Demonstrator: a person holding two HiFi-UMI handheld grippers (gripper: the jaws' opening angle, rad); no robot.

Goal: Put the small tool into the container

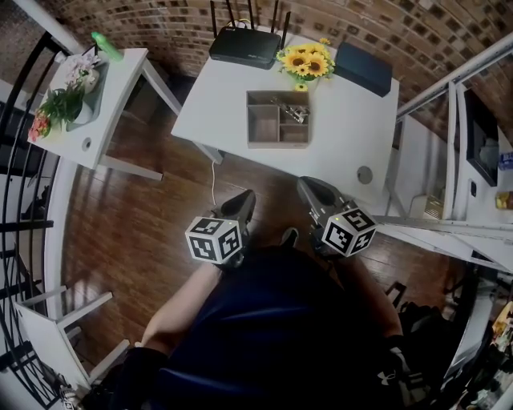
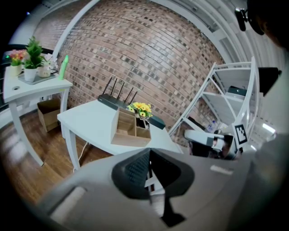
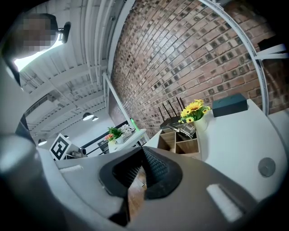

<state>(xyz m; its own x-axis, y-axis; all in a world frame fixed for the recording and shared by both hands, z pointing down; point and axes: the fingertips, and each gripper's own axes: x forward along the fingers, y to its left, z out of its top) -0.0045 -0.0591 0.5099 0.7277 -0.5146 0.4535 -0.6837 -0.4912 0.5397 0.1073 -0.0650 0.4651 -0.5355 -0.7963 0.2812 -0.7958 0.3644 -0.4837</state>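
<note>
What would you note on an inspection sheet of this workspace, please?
Surface: white table against a brick wall.
Job's things: wooden container on the table; small metal tools lie in its compartment nearest the sunflowers.
Clutter: router, sunflowers, dark box along the far edge.
Grippers: left gripper and right gripper shut, empty, short of the table.
Cables: white cable hangs from the table.
Surroundings: wooden floor, side table with plants.
</note>
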